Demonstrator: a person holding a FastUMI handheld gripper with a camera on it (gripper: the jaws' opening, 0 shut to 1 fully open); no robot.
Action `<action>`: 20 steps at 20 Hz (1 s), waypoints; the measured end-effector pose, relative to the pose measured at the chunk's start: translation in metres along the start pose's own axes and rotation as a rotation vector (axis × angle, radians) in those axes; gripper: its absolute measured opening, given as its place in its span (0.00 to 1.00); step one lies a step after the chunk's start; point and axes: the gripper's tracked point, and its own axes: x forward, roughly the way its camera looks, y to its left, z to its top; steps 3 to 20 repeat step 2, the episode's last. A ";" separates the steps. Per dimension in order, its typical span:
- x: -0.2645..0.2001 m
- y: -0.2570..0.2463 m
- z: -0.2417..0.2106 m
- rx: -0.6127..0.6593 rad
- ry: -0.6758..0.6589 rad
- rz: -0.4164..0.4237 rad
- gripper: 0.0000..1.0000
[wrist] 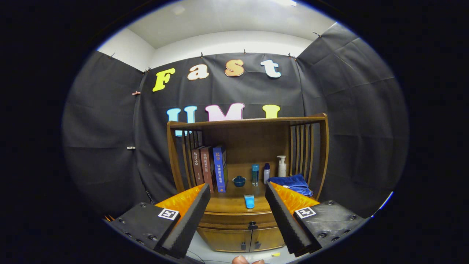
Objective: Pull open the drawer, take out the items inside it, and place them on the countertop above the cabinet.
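A wooden cabinet point(220, 240) stands well ahead of my fingers, with a shelf frame above its countertop point(227, 203). Its drawer point(234, 220) sits shut under the countertop, a small dark knob point(252, 224) at its middle. A light blue tube point(249, 201) lies on the countertop near the front edge. My gripper point(238, 190) is open, its fingers spread wide with nothing between them, held some distance back from the cabinet and roughly level with the countertop.
Several books point(210, 168) stand at the left of the countertop. A small blue bowl point(239, 180), two little bottles point(255, 174), a white pump bottle point(281, 166) and a folded blue towel point(291, 183) sit further back. Two cabinet doors point(267, 238) lie below the drawer.
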 end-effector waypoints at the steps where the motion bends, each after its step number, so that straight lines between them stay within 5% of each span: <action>1: 0.000 0.000 0.000 -0.001 -0.002 0.000 0.99; 20: -0.001 0.000 0.001 -0.002 -0.004 -0.001 0.99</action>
